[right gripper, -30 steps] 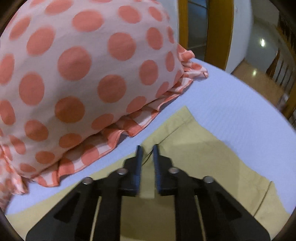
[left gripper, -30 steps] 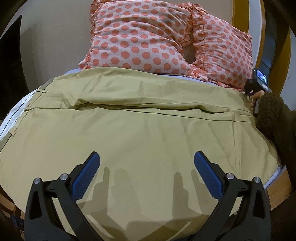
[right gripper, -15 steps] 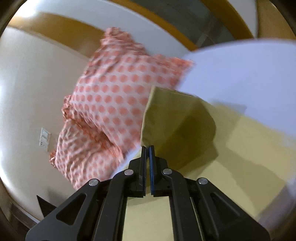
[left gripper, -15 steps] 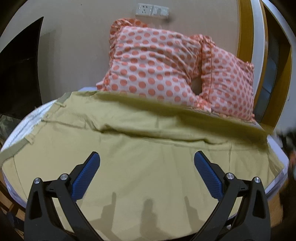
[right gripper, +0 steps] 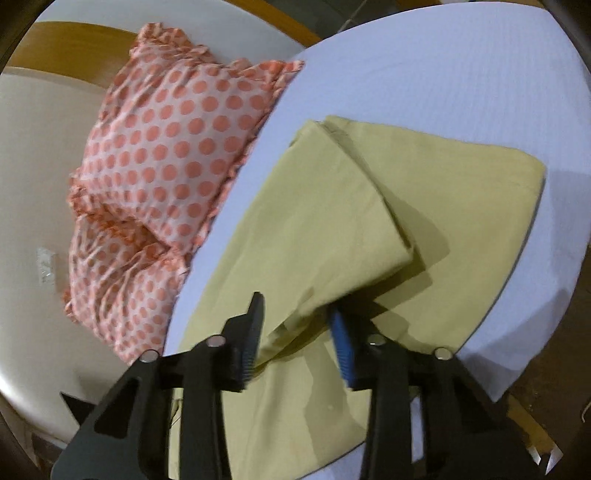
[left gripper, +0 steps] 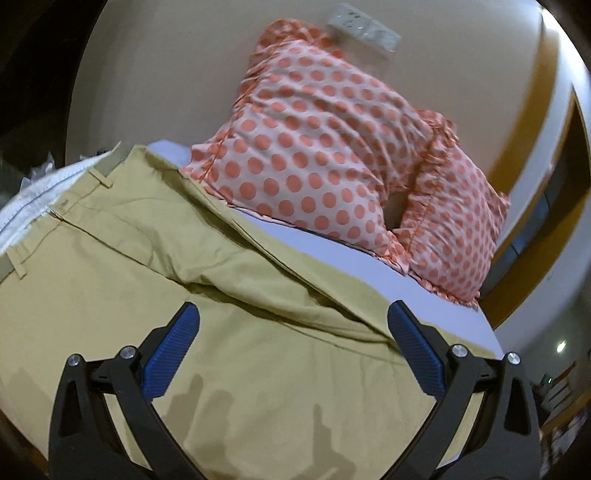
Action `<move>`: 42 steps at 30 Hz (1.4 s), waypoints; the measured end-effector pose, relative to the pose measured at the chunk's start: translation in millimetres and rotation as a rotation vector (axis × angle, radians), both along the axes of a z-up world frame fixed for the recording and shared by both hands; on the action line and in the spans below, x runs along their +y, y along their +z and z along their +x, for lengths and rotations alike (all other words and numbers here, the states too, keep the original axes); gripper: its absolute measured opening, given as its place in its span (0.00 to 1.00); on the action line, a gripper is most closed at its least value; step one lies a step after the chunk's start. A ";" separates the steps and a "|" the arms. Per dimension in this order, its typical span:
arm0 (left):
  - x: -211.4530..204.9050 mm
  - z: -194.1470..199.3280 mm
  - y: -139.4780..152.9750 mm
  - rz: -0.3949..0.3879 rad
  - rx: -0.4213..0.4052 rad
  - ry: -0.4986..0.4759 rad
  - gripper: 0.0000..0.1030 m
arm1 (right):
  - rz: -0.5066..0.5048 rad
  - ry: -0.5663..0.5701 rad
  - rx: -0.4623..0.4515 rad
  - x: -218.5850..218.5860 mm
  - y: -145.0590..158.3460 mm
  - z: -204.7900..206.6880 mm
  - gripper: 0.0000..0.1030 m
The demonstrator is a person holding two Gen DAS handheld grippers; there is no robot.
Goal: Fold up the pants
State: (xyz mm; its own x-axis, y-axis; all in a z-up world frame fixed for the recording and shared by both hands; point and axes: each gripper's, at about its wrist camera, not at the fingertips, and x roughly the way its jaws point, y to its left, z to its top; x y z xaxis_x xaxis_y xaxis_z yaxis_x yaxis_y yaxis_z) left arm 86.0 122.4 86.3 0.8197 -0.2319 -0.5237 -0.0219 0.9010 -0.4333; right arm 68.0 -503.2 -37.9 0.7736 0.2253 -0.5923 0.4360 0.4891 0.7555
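Pants leg end (right gripper: 332, 221) carried over by right gripper (right gripper: 299, 332), jaws now parted, cloth loose between. Pants (left gripper: 221, 332) spread lower frame on bed (right gripper: 461, 74). Left gripper (left gripper: 291, 347) wide apart, idle. Lengthwise fold step; next likely flattening.

I can't read any text, label, brand or number in either of my wrist views. The pants (left gripper: 155, 280) carry no tag or print that I can make out. The white plate on the wall (left gripper: 364, 26) above the pillows (left gripper: 317, 147) is blurred, and if anything is marked on it I cannot tell.
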 end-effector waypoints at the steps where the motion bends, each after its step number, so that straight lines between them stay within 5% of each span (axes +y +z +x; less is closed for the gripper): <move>1: 0.9 6.2 0.6 0.009 0.011 0.004 0.98 | -0.002 -0.003 0.009 -0.4 0.4 1.9 0.36; 5: 1.4 43.8 4.8 0.057 0.053 0.015 0.98 | -0.029 -0.032 0.035 -0.2 2.5 10.5 0.36; 6: 2.7 59.6 4.5 0.061 0.075 0.015 0.98 | -0.051 -0.028 0.037 0.6 2.7 15.6 0.26; 7: 3.7 71.5 3.9 0.064 0.098 0.021 0.98 | -0.063 -0.014 0.035 1.4 2.3 20.3 0.02; 10: 10.0 115.1 -5.4 0.071 0.182 0.049 0.97 | 0.046 -0.038 -0.057 -8.7 -9.9 15.1 0.02; 13: 19.6 156.3 -23.1 0.056 0.274 0.070 0.86 | 0.045 -0.058 -0.106 -14.1 -8.5 2.2 0.02; 18: 50.4 198.1 -63.6 -0.091 0.420 0.162 0.48 | 0.062 -0.061 -0.151 -15.4 -4.9 -6.7 0.02; 20: 59.5 196.8 -66.2 -0.110 0.389 0.177 0.05 | 0.056 -0.062 -0.171 -14.9 -0.3 -6.3 0.02; 21: 64.5 194.8 -68.9 -0.139 0.390 0.155 0.05 | 0.055 -0.064 -0.183 -14.3 3.6 -5.5 0.02; 26: 66.0 126.8 -32.6 -0.077 0.225 0.134 0.03 | 0.015 -0.073 -0.308 -14.9 37.4 -16.7 0.02; 30: 62.9 -1.8 -0.4 -0.048 0.076 0.126 0.04 | -0.028 -0.119 -0.352 -25.2 52.8 -44.6 0.02; 36: 63.7 -94.5 -56.7 -0.153 0.191 0.145 0.06 | -0.014 -0.155 -0.239 -38.7 23.2 -56.6 0.02; 42: 67.1 -112.0 -83.5 -0.221 0.196 0.163 0.06 | 0.007 -0.172 -0.169 -42.3 -4.5 -58.1 0.02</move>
State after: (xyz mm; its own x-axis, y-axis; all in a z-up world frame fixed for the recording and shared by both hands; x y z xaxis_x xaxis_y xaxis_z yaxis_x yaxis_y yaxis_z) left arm -25.9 189.4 2.8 0.7439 -0.2311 -0.6271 -0.2607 0.7637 -0.5907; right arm 9.9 -545.6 -42.4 0.8887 0.0855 -0.4503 0.3797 0.4130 0.8278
